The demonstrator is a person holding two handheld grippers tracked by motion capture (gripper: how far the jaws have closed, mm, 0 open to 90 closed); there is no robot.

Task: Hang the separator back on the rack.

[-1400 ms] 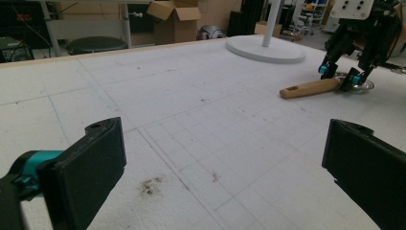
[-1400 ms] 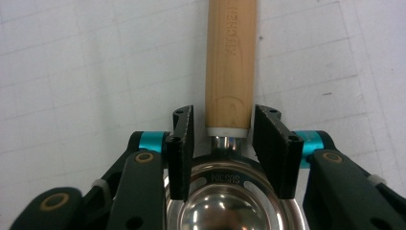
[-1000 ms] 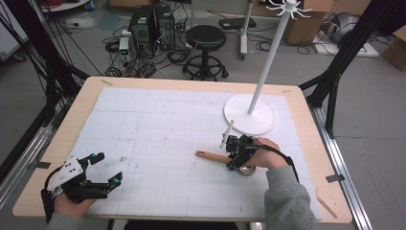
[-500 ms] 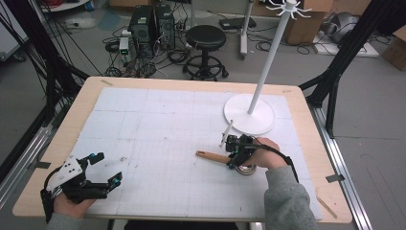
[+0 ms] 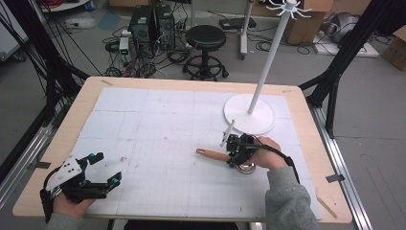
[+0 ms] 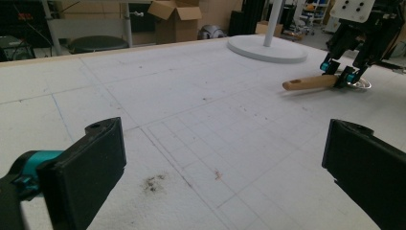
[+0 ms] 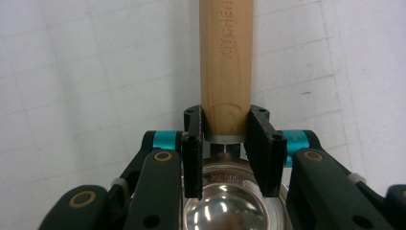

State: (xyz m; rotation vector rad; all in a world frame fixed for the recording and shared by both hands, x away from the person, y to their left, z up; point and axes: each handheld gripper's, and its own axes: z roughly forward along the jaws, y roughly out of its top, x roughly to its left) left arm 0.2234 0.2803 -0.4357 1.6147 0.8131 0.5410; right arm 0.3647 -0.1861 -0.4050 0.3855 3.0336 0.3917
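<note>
I am clamping my right gripper (image 7: 225,143) on the wooden handle (image 7: 225,62) of a shiny steel scoop (image 7: 225,211) lying on the table; my left gripper (image 5: 103,170) is gaping wide, well apart.

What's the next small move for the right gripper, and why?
Probably lift straight up a little. The right gripper is already shut on the wooden-handled steel measuring scoop, low on the handle beside the bowl, and the scoop lies on the white foam mat.

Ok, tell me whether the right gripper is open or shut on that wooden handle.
Shut: the right gripper has both black jaws pressed against the round wooden handle of the steel measuring scoop.
</note>
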